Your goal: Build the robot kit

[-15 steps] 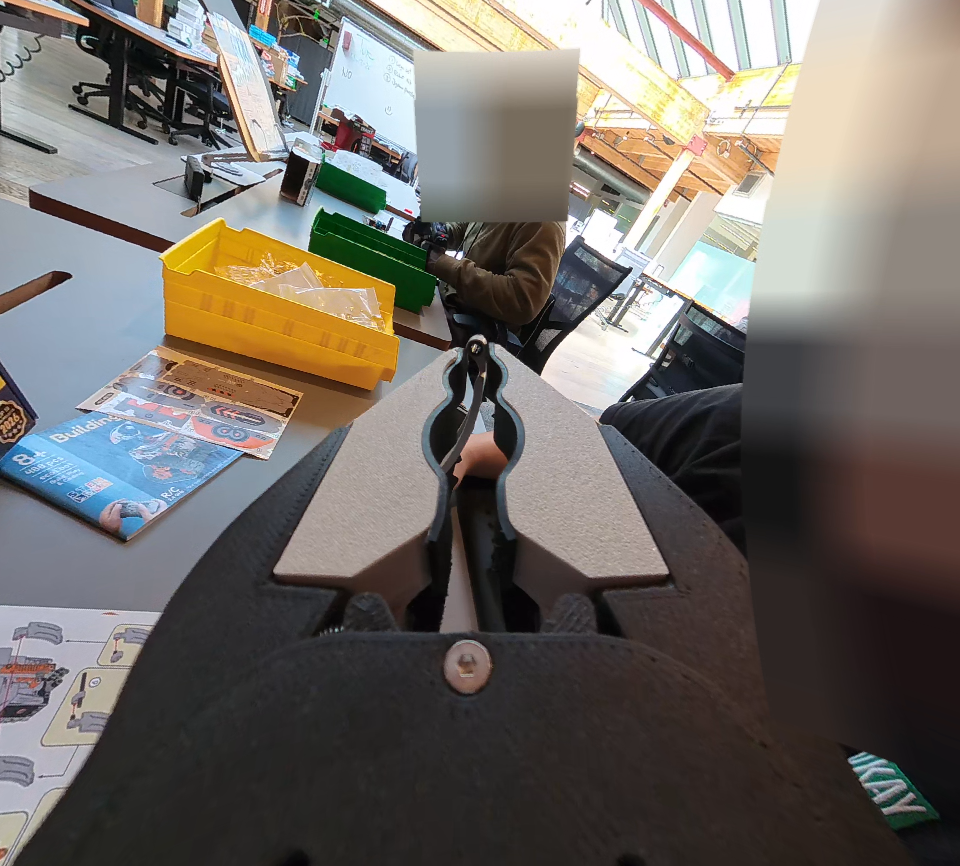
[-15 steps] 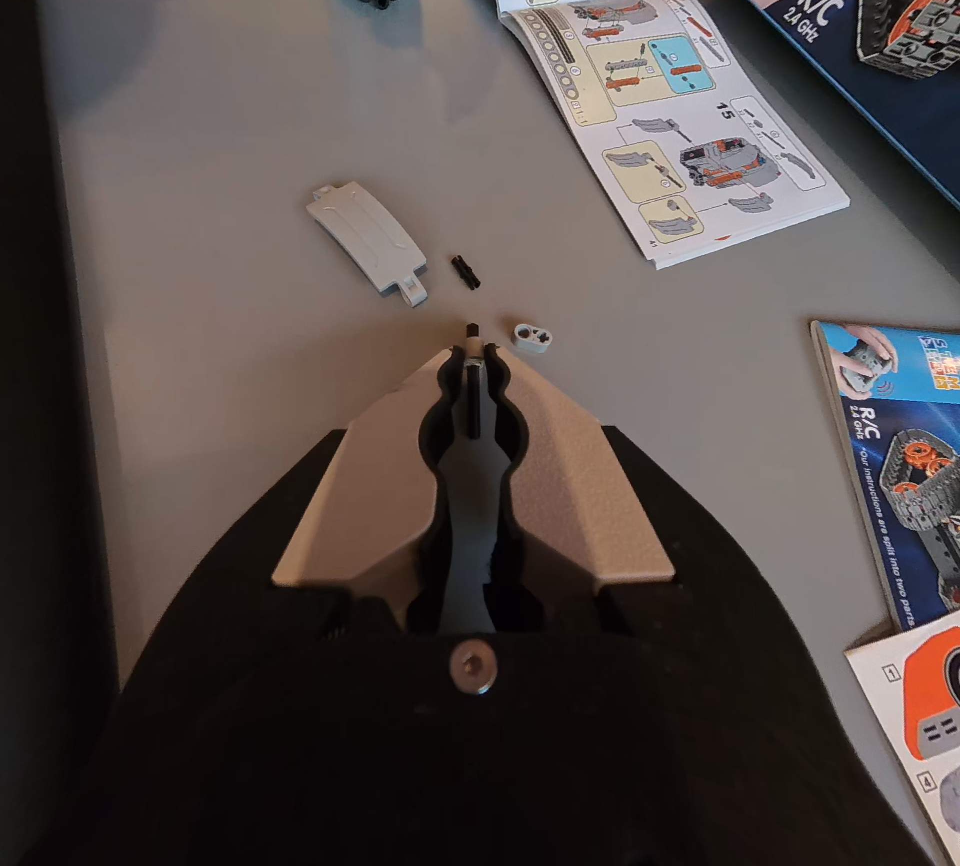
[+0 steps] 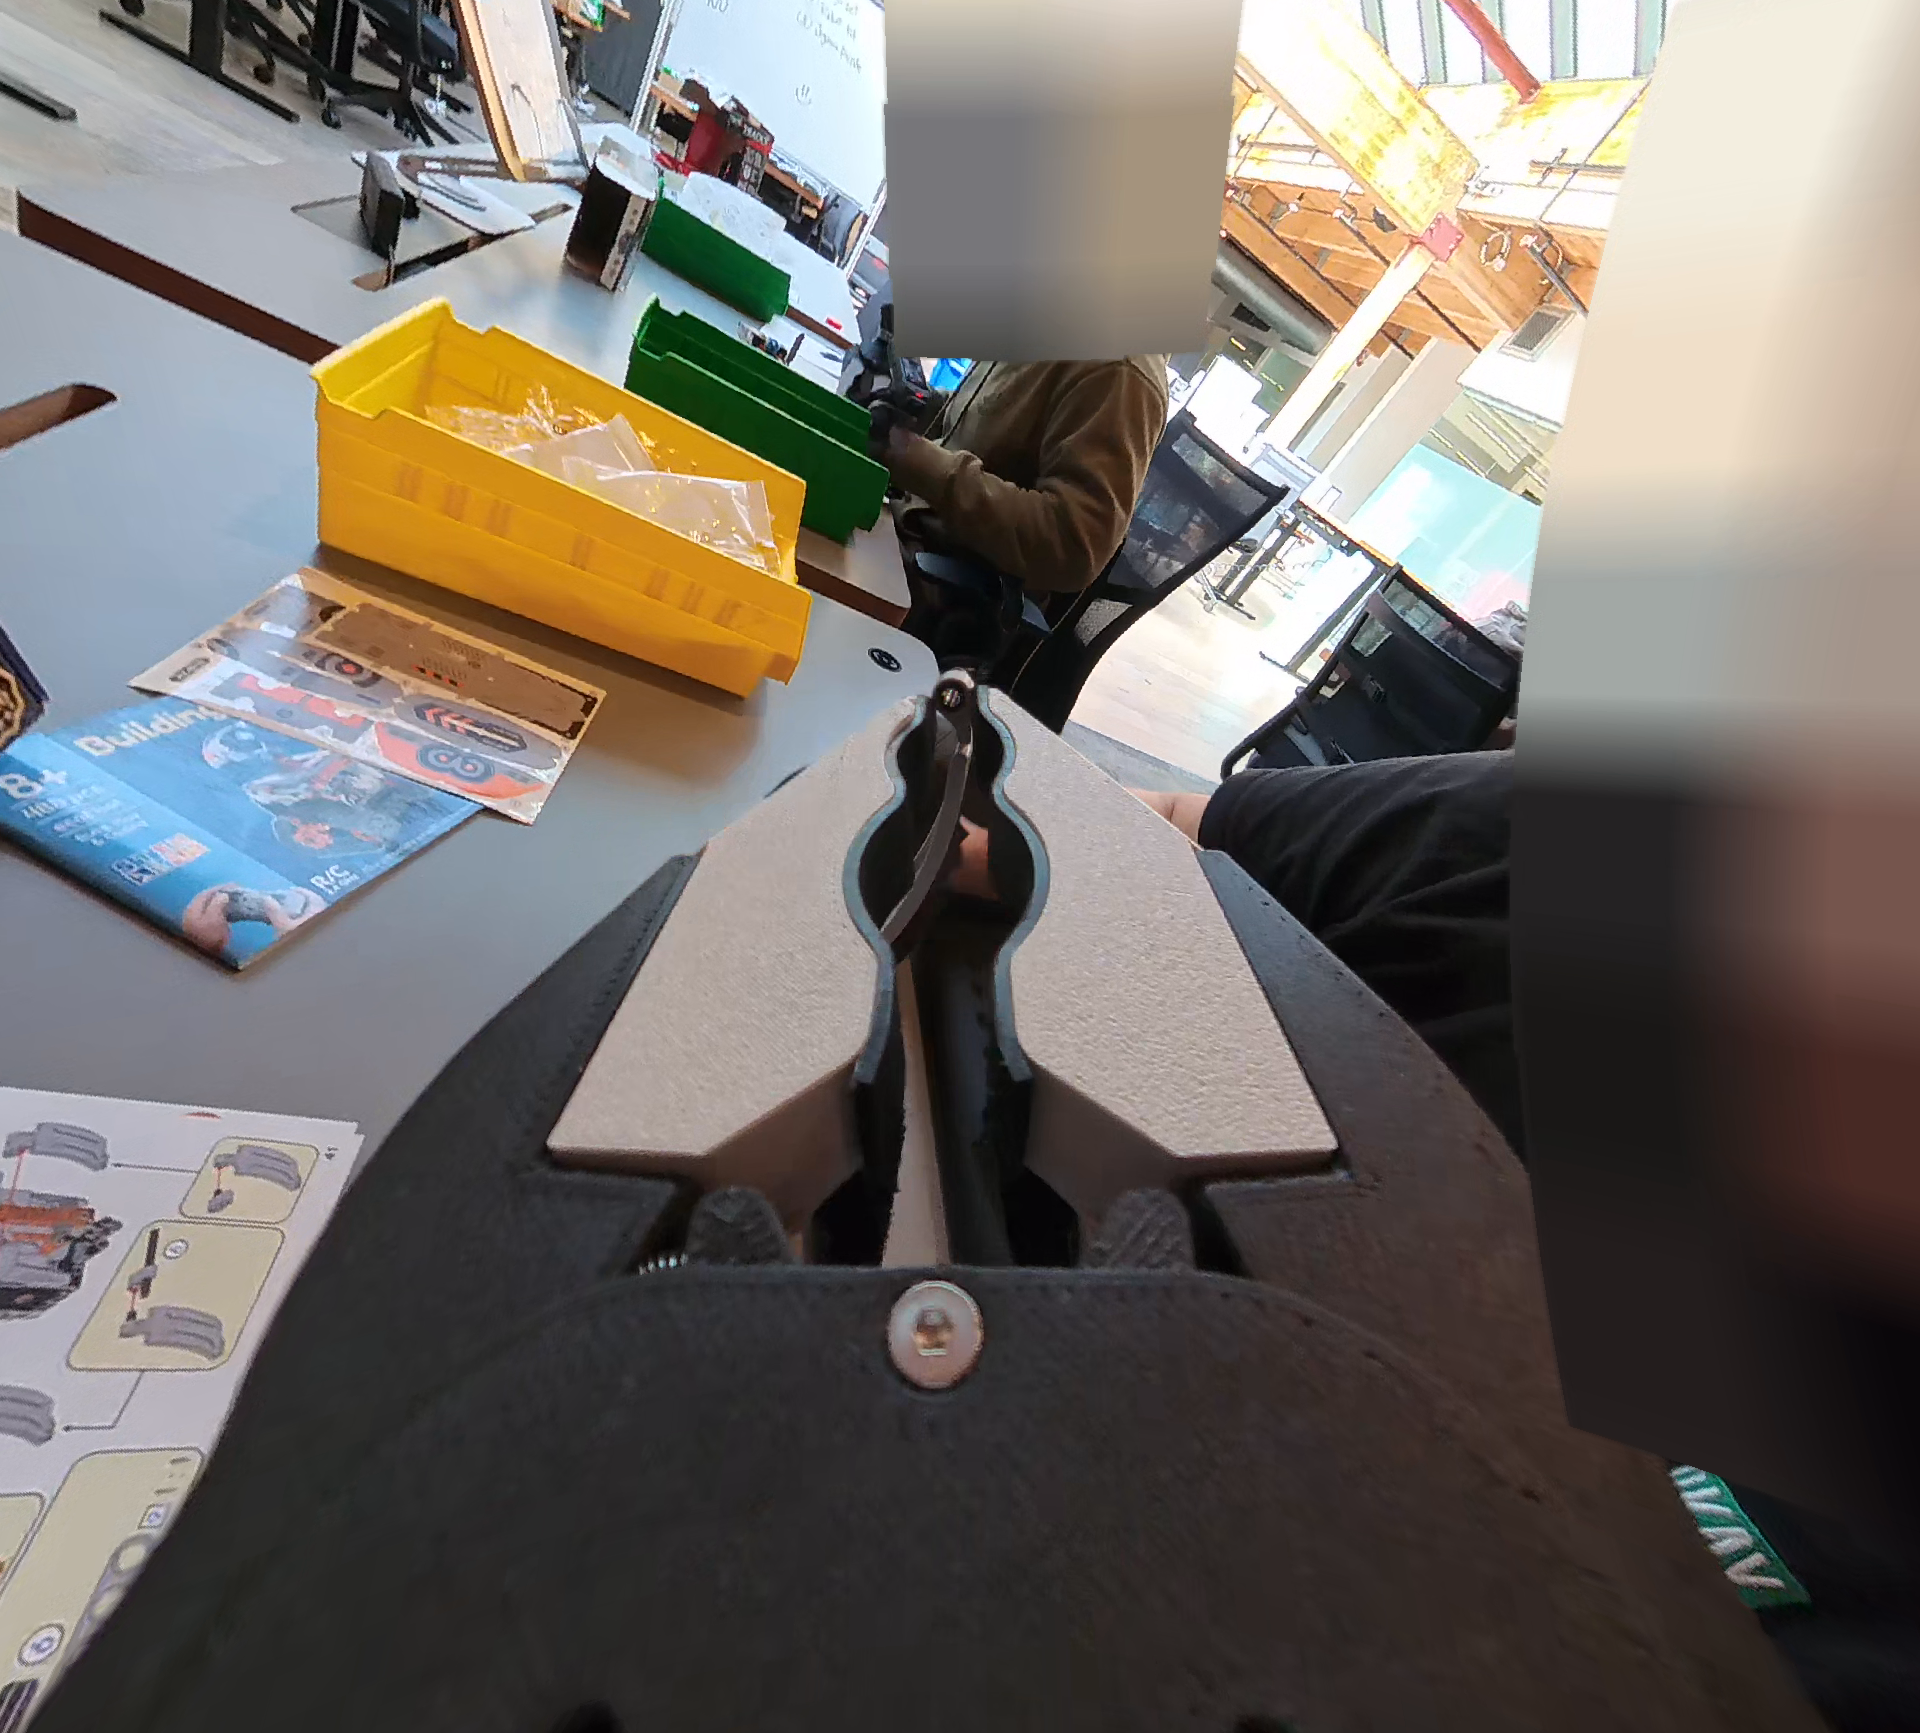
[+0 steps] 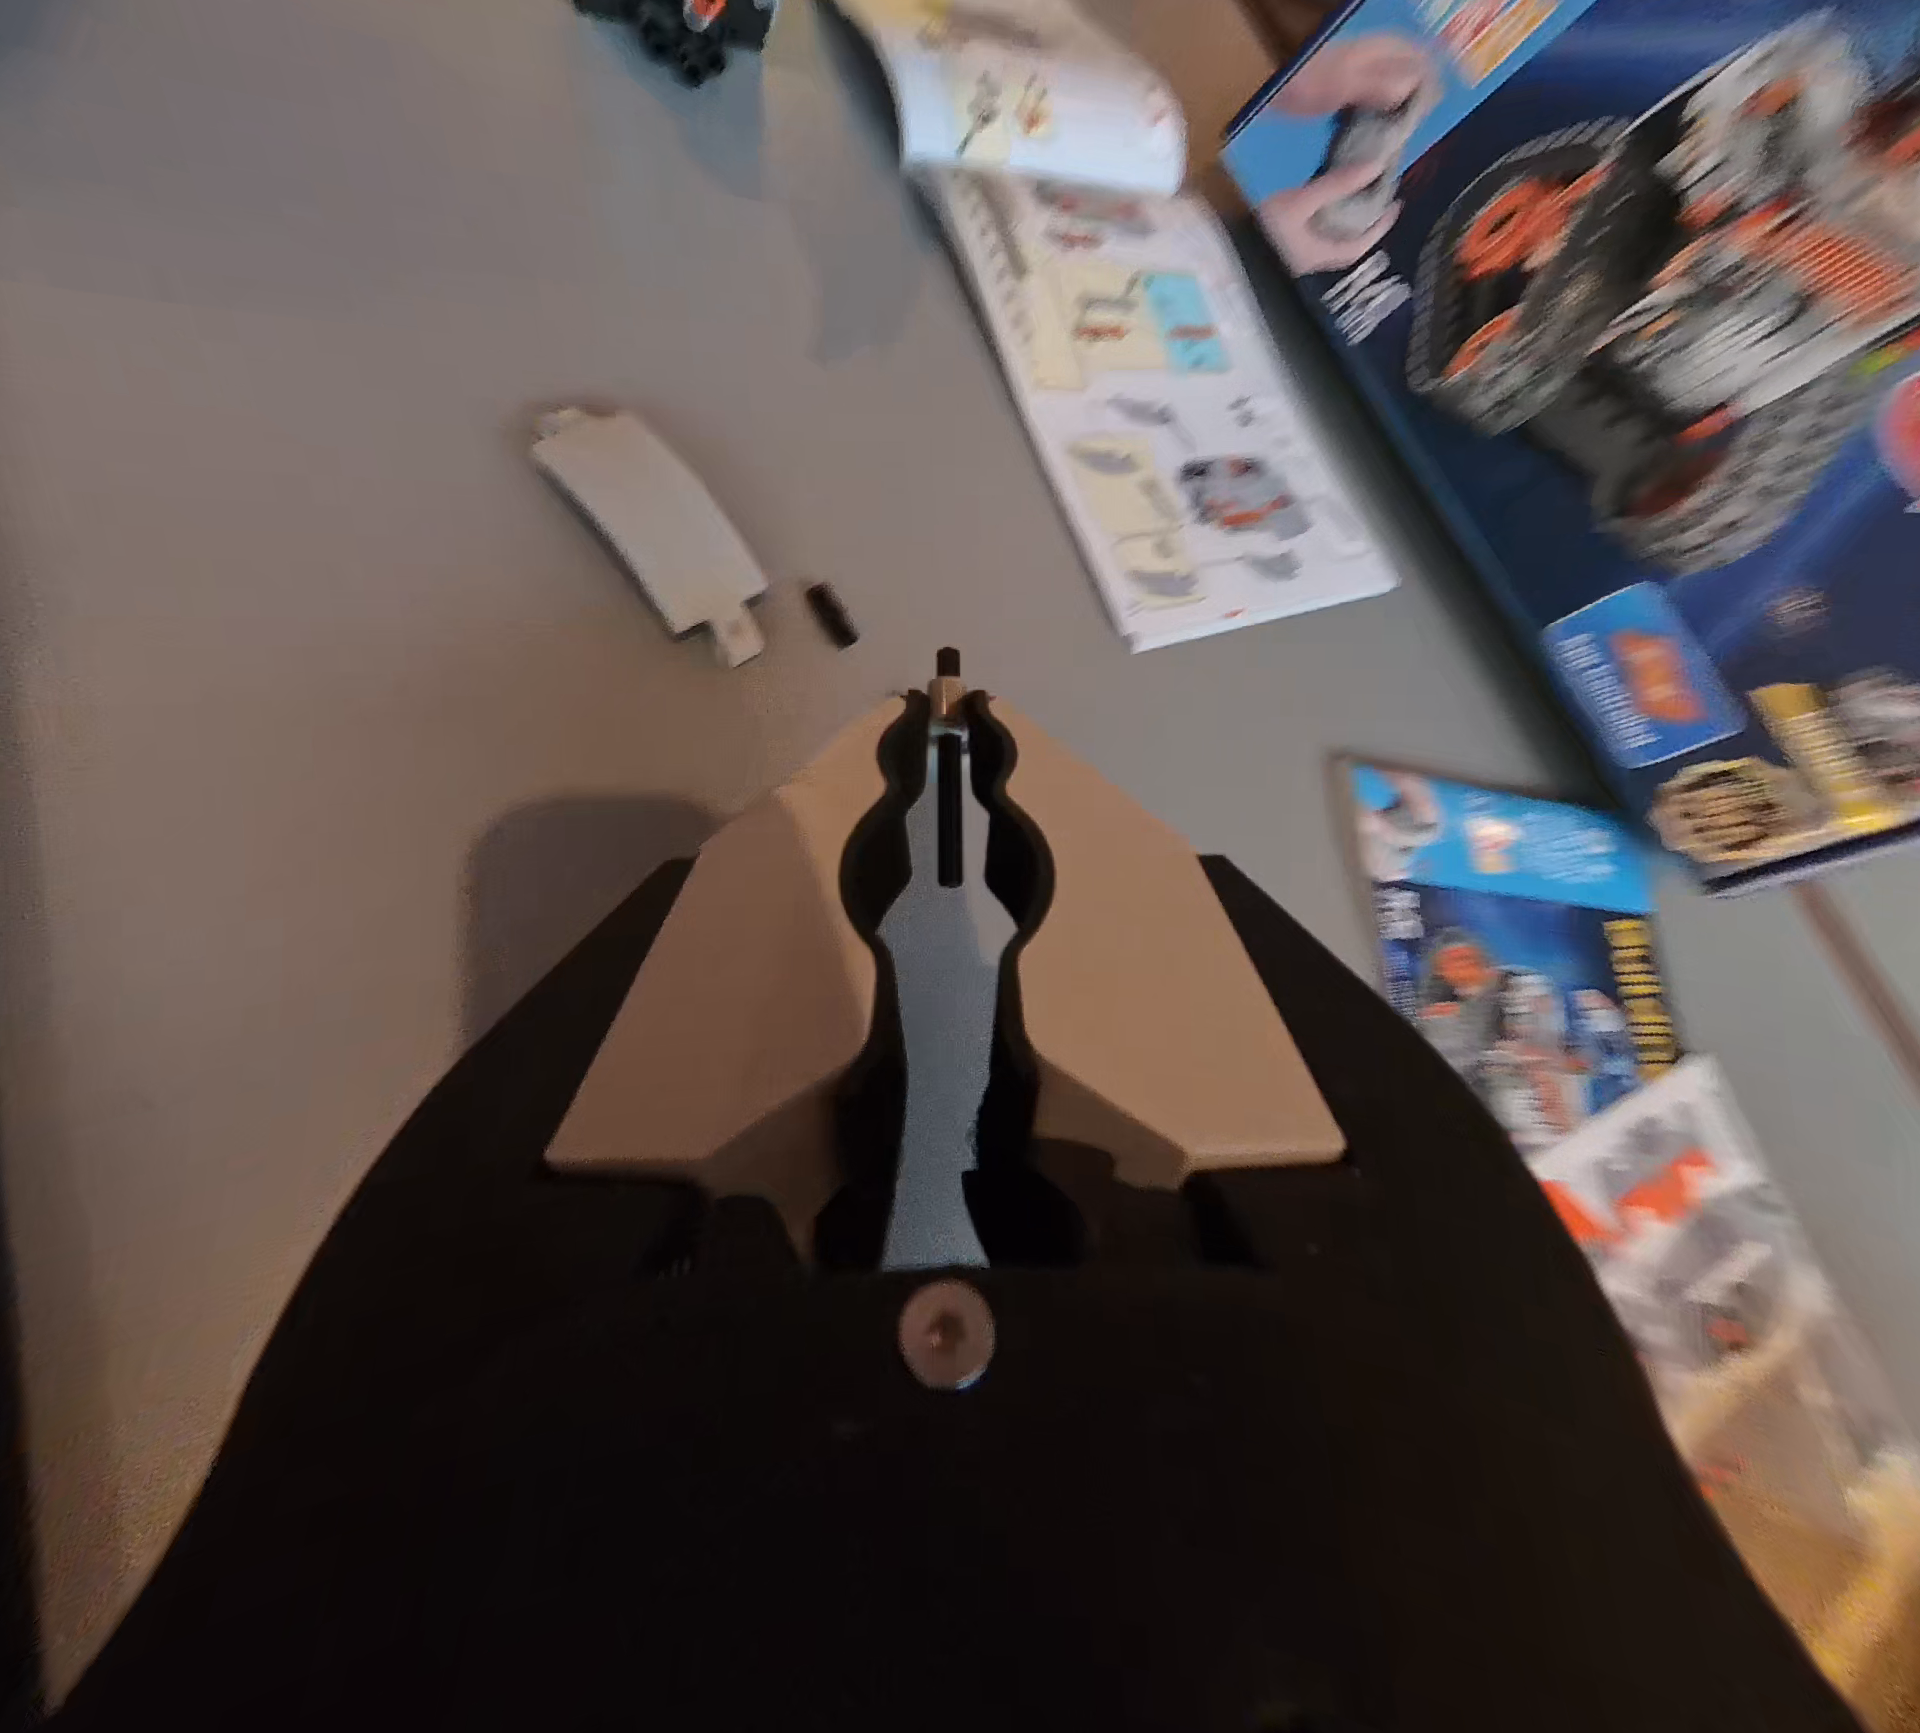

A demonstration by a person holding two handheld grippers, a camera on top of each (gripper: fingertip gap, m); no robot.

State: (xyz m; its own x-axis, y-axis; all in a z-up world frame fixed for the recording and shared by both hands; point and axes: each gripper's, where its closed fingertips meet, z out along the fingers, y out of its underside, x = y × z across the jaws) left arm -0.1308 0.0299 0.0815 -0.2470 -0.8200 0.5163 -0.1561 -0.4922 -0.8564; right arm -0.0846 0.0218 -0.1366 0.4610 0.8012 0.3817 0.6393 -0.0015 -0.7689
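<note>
The right gripper (image 4: 948, 707) pinches a thin black rod (image 4: 947, 800) threaded through a small pale connector (image 4: 943, 704), lifted off the grey table (image 4: 312, 333). Just beyond lie a short black pin (image 4: 832, 613) and a smooth curved grey panel (image 4: 649, 530), loose. The left gripper (image 3: 951, 704) is pressed tight on a curved grey panel piece (image 3: 930, 842), raised above the table edge; farther off sits a glossy yellow bin (image 3: 540, 520) of clear bags.

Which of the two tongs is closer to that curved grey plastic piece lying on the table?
Right. The right tongs hover just short of the curved piece, beside a black pin. The left tongs point off the table edge; the piece isn't in their view.
</note>
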